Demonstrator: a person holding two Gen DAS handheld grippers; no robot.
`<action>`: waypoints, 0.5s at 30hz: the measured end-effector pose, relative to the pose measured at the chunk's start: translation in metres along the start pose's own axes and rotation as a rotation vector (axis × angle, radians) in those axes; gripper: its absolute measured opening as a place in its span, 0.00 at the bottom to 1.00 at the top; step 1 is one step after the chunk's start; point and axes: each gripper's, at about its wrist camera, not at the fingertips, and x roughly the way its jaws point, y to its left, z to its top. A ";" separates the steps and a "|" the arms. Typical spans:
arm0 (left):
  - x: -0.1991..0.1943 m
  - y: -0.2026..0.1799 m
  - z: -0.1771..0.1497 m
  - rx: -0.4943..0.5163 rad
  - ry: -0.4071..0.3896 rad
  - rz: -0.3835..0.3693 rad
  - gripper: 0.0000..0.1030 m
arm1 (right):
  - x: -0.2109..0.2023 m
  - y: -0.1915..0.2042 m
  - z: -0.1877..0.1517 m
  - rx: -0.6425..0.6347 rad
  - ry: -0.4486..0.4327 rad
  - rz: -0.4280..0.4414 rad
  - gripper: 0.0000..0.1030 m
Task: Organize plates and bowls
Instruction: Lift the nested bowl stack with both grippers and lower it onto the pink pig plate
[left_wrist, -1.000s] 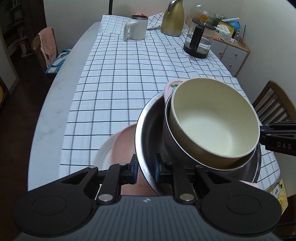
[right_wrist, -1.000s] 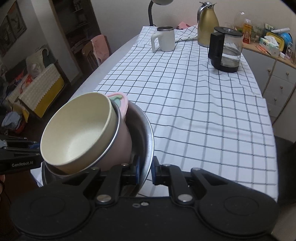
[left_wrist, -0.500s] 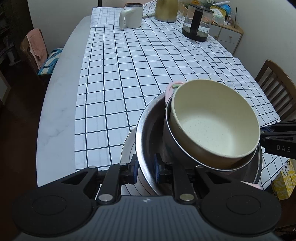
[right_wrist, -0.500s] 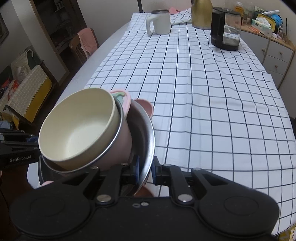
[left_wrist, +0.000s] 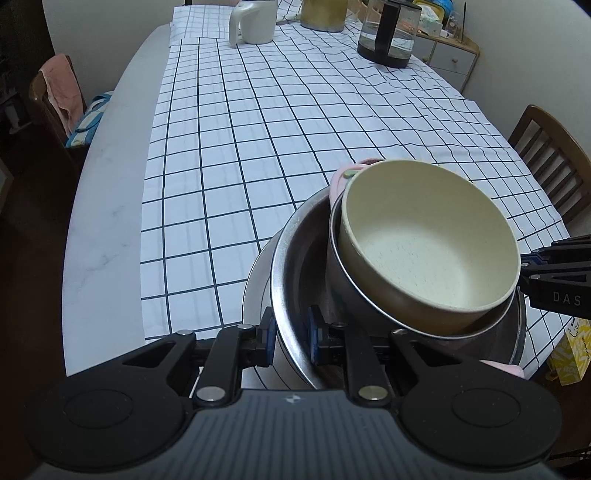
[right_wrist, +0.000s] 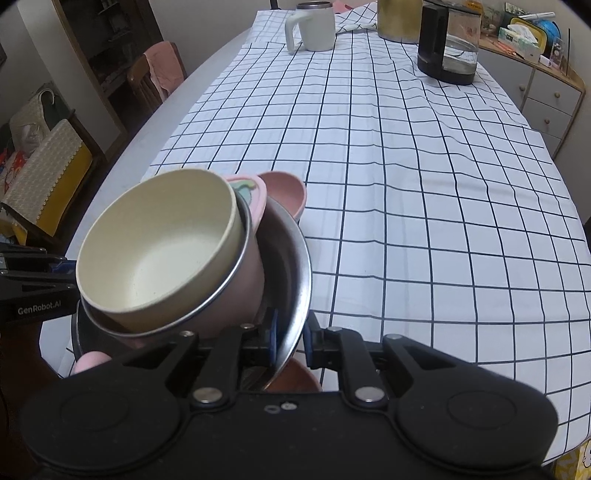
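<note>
The steel bowl (left_wrist: 295, 258) — carrying a nested pink bowl (right_wrist: 243, 273) and cream bowl (left_wrist: 428, 254) — is clamped at opposite rim edges by the left gripper (left_wrist: 290, 334) and right gripper (right_wrist: 290, 332), above the checked tablecloth (left_wrist: 258, 129).

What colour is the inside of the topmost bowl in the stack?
Pale cream, faintly speckled; the topmost bowl shows best in the left wrist view.

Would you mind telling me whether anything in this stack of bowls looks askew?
Yes: the cream bowl and the pink steel-rimmed cup under it sit tilted and off-centre inside the steel bowl, leaning against one wall rather than nesting flat.
</note>
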 end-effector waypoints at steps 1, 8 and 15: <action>0.001 0.000 0.000 0.001 0.002 -0.001 0.15 | 0.001 0.000 0.000 0.000 0.003 -0.001 0.14; 0.007 0.000 -0.002 -0.007 0.009 -0.001 0.16 | 0.005 -0.001 -0.004 -0.002 0.013 -0.006 0.14; 0.010 0.000 0.001 -0.016 0.003 -0.005 0.16 | 0.005 -0.001 -0.002 -0.008 0.003 -0.017 0.14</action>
